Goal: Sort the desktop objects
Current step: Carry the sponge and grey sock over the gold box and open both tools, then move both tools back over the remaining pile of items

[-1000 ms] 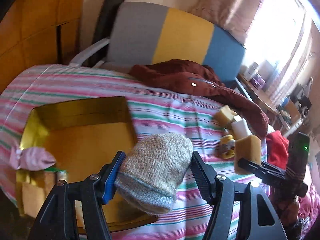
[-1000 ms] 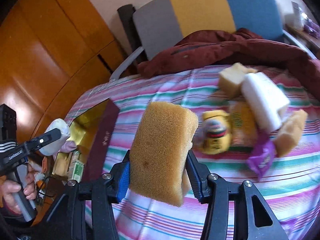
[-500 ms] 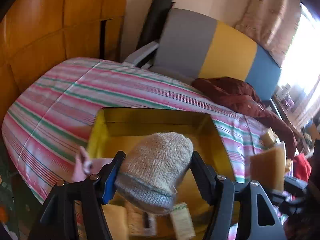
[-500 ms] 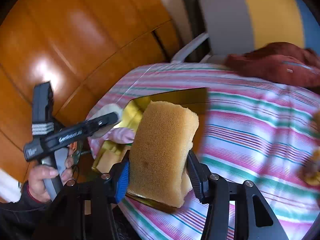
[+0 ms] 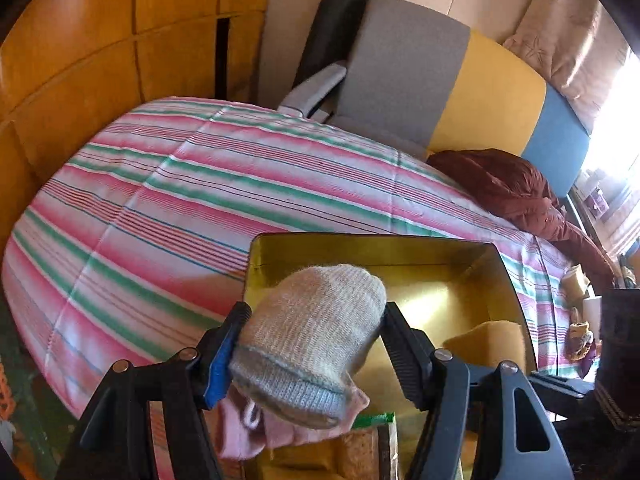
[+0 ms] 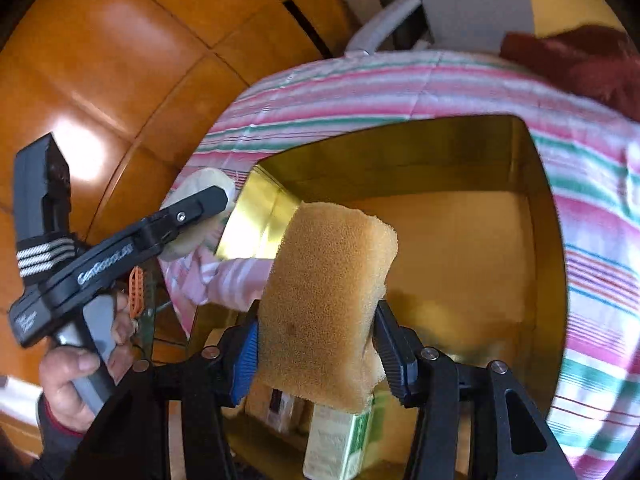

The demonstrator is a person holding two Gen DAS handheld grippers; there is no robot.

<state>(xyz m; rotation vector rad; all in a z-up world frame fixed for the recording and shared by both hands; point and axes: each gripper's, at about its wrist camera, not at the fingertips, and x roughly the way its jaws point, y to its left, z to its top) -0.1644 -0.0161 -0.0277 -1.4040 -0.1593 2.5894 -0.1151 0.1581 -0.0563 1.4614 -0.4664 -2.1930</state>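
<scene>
My left gripper (image 5: 310, 350) is shut on a rolled beige knit sock (image 5: 308, 340), held over the near left corner of the gold box (image 5: 372, 246). My right gripper (image 6: 316, 344) is shut on a tan sponge (image 6: 324, 312), held upright over the same gold box (image 6: 400, 136). The left gripper also shows in the right wrist view (image 6: 196, 208) with the sock (image 6: 208, 184) at the box's left edge. The sponge shows in the left wrist view (image 5: 488, 340) inside the box's right side.
A pink cloth (image 5: 248, 428) and a green-labelled packet (image 6: 340, 436) lie in the box's near end. The striped tablecloth (image 5: 180, 200) covers the table. A dark red jacket (image 5: 504, 188) lies by the chair (image 5: 420, 72). More items (image 5: 576, 280) sit at far right.
Both grippers have swung left from the pile of items to above the gold box, still holding the sock and the sponge.
</scene>
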